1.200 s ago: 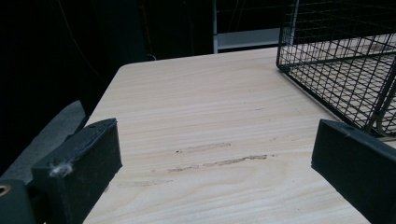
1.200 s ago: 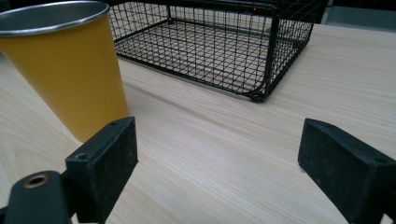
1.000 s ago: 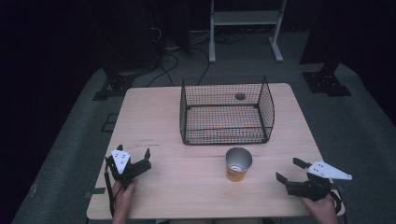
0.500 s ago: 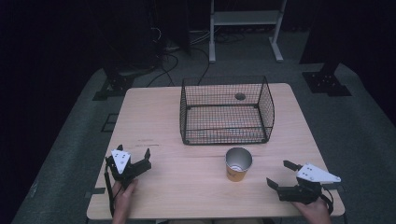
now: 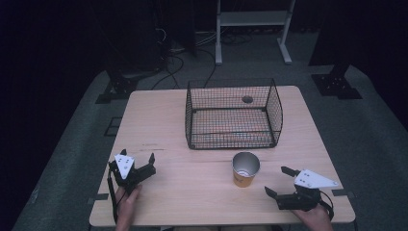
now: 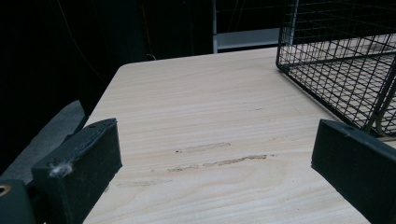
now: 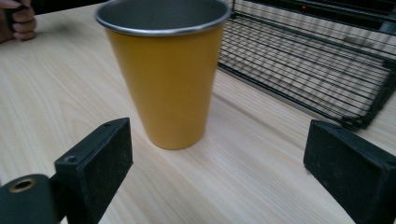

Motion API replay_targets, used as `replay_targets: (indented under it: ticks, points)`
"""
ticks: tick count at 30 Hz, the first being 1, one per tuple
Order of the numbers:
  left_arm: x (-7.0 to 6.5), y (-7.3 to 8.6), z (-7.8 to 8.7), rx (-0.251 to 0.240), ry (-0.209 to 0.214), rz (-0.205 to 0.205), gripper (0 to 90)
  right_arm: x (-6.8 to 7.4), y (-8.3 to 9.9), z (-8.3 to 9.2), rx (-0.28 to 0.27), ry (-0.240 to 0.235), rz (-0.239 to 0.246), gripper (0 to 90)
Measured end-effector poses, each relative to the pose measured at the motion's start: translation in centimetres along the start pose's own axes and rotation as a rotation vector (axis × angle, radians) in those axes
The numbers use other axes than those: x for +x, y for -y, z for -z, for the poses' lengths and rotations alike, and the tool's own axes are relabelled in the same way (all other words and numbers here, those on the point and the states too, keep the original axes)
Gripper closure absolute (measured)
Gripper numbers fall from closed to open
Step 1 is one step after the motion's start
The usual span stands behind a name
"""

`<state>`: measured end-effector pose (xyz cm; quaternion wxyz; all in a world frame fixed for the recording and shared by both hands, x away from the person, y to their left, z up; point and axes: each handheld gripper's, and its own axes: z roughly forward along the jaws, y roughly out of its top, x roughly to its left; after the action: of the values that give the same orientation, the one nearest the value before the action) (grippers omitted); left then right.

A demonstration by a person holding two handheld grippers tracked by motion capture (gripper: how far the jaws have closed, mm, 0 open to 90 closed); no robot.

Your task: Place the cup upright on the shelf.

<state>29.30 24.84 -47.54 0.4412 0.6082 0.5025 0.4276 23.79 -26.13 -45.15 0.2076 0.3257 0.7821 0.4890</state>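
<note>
Approaching the yellow cup, lower centre of the high view, the right gripper was held wide; jaws should be centred round the cup. Left gripper was wide, idle.

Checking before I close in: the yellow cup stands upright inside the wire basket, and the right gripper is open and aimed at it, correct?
Not quite. The yellow cup stands upright on the table, in front of the wire basket, not inside it, as the high view shows. The right gripper is open and aimed at it.
</note>
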Motion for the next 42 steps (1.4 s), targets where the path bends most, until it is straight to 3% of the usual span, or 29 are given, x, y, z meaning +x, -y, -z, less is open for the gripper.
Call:
replay_targets:
  ticks: [13,18,28,42]
  points:
    - [0.0,0.0,0.0,-0.001,0.0,0.001,0.8,1.4,-1.3,-1.8,0.002,-0.055,0.032,7.2]
    - [0.0,0.0,0.0,-0.002,0.001,0.001,0.8,1.8,-1.7,-2.8,0.014,-0.07,0.032,3.0]
    - [0.0,0.0,0.0,-0.002,0.001,0.001,0.8,2.2,-2.8,-4.7,0.036,-0.069,0.046,2.4]
    - [0.1,0.0,0.0,-0.003,0.002,0.003,0.8,1.8,-3.9,-6.7,0.028,-0.058,0.026,2.4]
